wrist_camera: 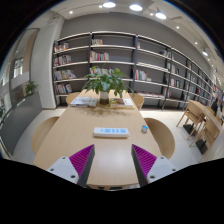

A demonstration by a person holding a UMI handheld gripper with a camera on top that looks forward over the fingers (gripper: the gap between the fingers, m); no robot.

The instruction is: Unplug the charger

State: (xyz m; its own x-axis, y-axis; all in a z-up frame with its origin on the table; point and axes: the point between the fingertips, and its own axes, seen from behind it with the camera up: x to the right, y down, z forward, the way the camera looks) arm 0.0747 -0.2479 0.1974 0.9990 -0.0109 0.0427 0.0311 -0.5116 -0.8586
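Observation:
A white power strip (pixel 111 131) lies flat on the light wooden table (pixel 70 135), well beyond my fingers. I cannot make out a charger or its plug on it from here. My gripper (pixel 113 163) is open and empty, held above the near part of the table. Its two fingers with magenta pads (pixel 82 160) stand wide apart, with bare tabletop between them.
A potted green plant (pixel 105 80) and papers (pixel 86 100) sit at the table's far end. Wooden chairs stand around the table, with more chairs (pixel 201 118) to the right. Bookshelves (pixel 110 60) line the back wall.

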